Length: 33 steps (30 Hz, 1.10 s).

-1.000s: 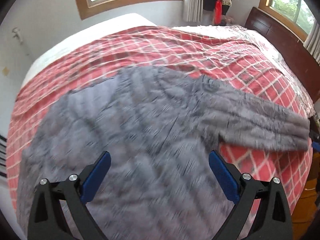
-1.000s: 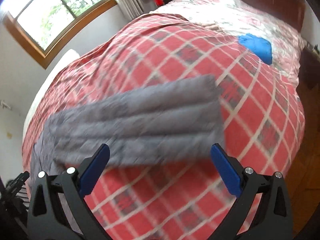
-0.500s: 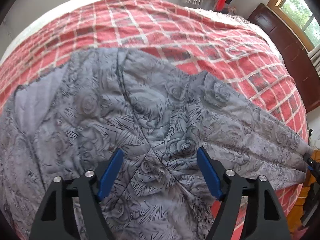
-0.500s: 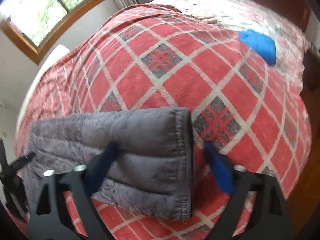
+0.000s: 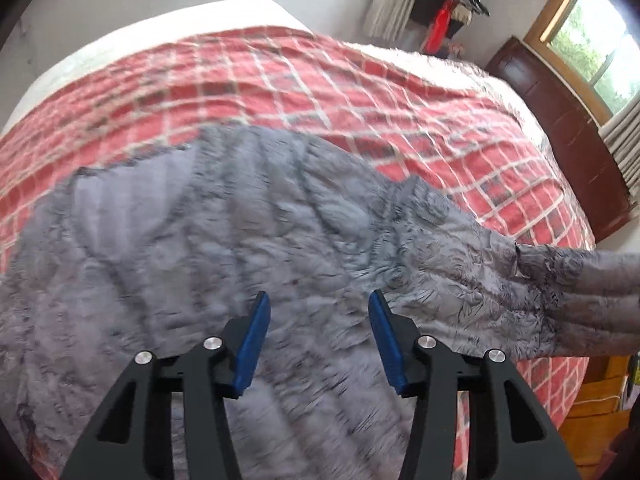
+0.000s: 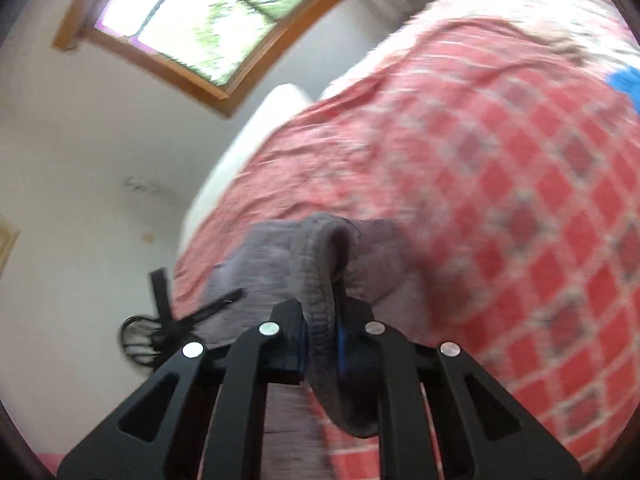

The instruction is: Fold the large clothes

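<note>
A large grey quilted jacket (image 5: 248, 248) lies spread on the red plaid bedspread (image 5: 360, 92). Its right sleeve (image 5: 572, 300) is lifted off the bed and stretches toward the right edge of the left wrist view. My left gripper (image 5: 318, 320) is open, just above the jacket's body, with nothing between its blue pads. My right gripper (image 6: 320, 320) is shut on the sleeve's cuff (image 6: 320, 272), which bunches up between the fingers and hangs down below them. The left gripper (image 6: 168, 316) shows dark at the left of the right wrist view.
The bed's dark wooden headboard (image 5: 560, 128) runs along the right. A blue cloth (image 6: 626, 80) lies on the bed near the pillows. Windows (image 6: 216, 16) and white walls surround the bed. A wooden floor or cabinet (image 5: 592, 420) is at the bed's right side.
My right gripper has closed on the sleeve cuff and lifted it off the bed. My left gripper has narrowed and pulled back from the jacket.
</note>
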Motion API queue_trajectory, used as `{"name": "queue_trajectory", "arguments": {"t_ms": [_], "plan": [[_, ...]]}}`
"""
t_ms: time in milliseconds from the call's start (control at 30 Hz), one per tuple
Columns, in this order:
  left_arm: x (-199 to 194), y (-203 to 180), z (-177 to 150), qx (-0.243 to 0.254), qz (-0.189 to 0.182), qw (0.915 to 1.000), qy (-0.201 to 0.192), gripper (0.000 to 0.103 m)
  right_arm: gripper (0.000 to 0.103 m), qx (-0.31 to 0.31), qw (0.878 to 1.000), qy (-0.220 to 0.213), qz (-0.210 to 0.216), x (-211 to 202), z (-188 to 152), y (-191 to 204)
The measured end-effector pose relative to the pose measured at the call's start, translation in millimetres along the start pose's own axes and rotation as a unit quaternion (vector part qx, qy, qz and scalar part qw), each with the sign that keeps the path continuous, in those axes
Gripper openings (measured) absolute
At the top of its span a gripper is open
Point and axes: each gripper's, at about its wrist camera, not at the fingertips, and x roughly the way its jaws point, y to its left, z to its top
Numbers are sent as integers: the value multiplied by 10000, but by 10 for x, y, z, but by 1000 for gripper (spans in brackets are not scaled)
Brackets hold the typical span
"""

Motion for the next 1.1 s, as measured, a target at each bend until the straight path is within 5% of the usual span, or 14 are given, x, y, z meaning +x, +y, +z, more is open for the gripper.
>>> {"name": "queue_trajectory", "arguments": {"t_ms": [267,567,667,833,1100], "plan": [[-439,616,-261,-317,95,9992,-206,53,10,-641,9935,876,348,1321,-66,1116],[-533,1232,-563,-822,292,9961,-157,61,10,-891,9791,1827,28,2597,-541,1385],[-504,1305,-631,-914,217,9955,-106,66,21,-896,9736,2098,35,2882,-667,1377],[-439,1252,-683,-1042,-408,9937,-11,73,31,-687,9714,2139,765,2720,-665,1293],[10,698,-589,-917,-1085,9889,425,75,31,-762,9907,1102,-220,1767,-493,680]]}}
